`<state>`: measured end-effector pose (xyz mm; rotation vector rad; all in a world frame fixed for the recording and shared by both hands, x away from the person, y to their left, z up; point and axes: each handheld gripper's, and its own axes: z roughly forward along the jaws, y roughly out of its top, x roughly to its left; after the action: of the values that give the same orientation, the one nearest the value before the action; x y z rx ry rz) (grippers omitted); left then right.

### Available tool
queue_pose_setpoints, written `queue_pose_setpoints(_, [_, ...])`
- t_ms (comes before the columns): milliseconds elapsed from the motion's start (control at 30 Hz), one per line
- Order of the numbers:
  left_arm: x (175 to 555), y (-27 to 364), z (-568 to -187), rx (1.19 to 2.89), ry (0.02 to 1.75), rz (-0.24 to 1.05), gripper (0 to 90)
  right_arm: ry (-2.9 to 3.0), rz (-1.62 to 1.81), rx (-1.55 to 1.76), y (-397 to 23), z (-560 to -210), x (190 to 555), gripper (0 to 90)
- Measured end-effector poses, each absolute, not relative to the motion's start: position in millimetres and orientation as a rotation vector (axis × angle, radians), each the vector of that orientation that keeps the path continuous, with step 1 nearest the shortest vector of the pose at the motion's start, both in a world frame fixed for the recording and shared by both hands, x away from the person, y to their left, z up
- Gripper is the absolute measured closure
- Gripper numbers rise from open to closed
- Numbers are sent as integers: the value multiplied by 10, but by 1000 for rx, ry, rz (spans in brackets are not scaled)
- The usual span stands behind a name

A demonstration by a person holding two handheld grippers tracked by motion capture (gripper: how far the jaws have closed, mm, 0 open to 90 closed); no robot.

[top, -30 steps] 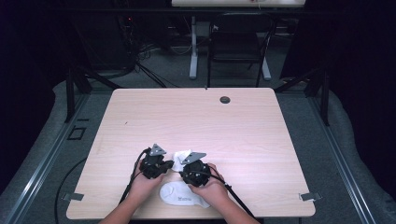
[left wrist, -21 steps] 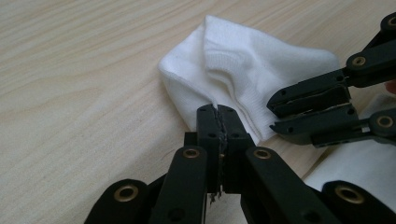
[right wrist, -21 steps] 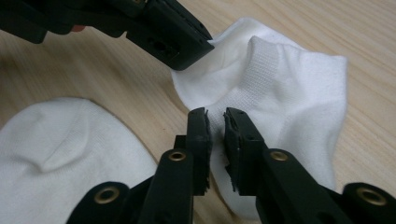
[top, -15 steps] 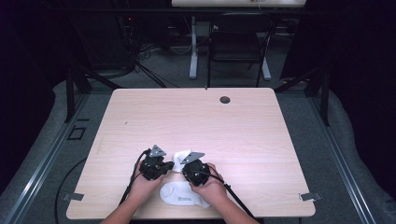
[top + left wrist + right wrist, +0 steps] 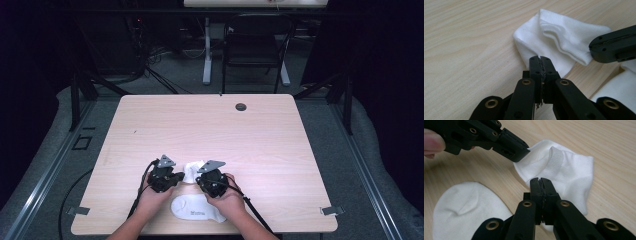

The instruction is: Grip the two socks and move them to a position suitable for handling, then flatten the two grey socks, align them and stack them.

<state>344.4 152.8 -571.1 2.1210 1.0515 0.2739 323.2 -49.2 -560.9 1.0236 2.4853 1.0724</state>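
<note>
A small white sock lies bunched on the wooden table between my two grippers. My left gripper is shut on one edge of the sock; its jaws are pressed together on the cloth. From the opposite side, my right gripper is shut on the sock, its jaws closed near the ribbed cuff. Each gripper view also takes in the other gripper: the right one, the left one. A second white sock lies flat close to the front edge.
The second sock lies just below both hands. A dark round grommet sits at the table's far side. A chair and cables stand on the floor beyond the table.
</note>
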Motion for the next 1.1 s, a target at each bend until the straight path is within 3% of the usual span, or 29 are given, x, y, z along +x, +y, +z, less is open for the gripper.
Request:
queue_pose_setpoints(500, [3455, 1617, -5693, 2096, 1083, 289, 896, 2347, 1174, 1108, -905, -5374, 3218, 897])
queue_pose_setpoints(1100, [3442, 1674, -5702, 2103, 1103, 295, 895, 2288, 1144, 1261, -1323, -5494, 3235, 896])
